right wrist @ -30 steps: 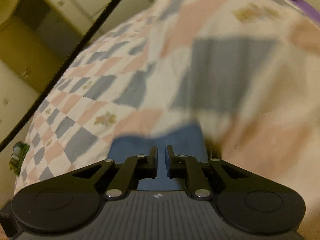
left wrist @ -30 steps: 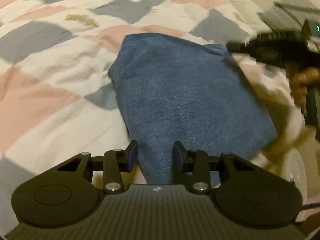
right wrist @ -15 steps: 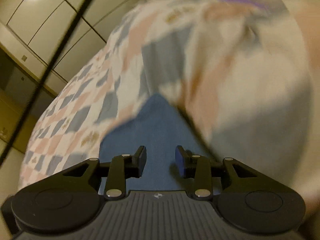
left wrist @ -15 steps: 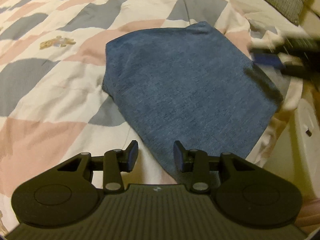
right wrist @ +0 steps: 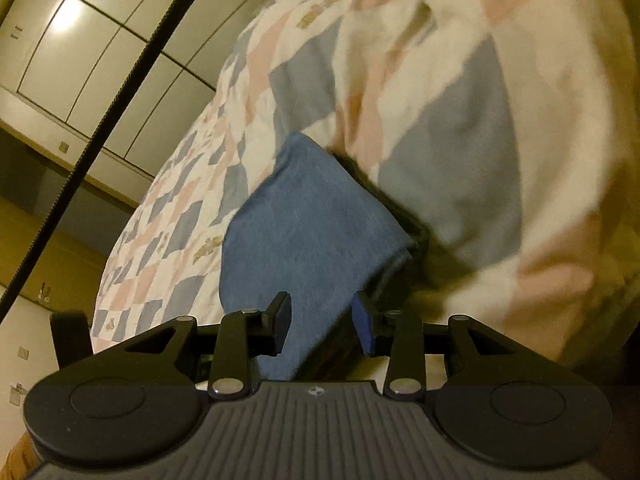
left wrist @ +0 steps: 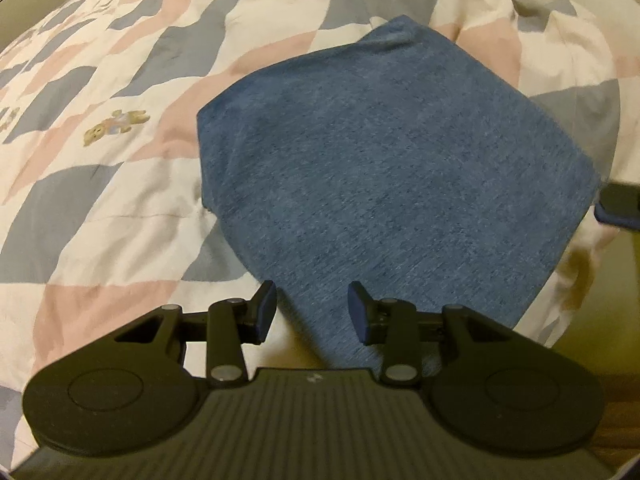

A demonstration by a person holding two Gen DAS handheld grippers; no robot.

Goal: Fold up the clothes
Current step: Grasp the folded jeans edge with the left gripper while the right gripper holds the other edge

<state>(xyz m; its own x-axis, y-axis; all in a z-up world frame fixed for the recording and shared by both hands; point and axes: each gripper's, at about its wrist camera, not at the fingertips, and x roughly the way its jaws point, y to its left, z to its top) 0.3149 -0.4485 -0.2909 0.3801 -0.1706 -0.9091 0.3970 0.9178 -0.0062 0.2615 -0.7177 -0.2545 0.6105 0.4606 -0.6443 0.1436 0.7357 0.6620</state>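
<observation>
A folded blue garment (left wrist: 384, 184) lies flat on a patchwork quilt (left wrist: 100, 184). My left gripper (left wrist: 312, 312) is open above the garment's near corner, holding nothing. The same blue garment (right wrist: 304, 232) shows in the right wrist view, tilted, with a raised fold of quilt (right wrist: 480, 140) beside it. My right gripper (right wrist: 322, 324) is open over the garment's near edge, with cloth visible between its fingers but not clamped. A tip of the right gripper (left wrist: 620, 208) shows at the right edge of the left wrist view, by the garment's right corner.
The quilt has pink, grey and white patches with small bear prints (left wrist: 116, 124). Pale cupboard doors (right wrist: 100, 60) stand beyond the bed. A dark cable (right wrist: 120, 108) crosses the right wrist view. The bed's edge drops off at the lower right (left wrist: 580, 300).
My right gripper went from nearly shut to open and drew back toward the garment's right corner. The left wrist view pulled back and turned, so the whole garment shows.
</observation>
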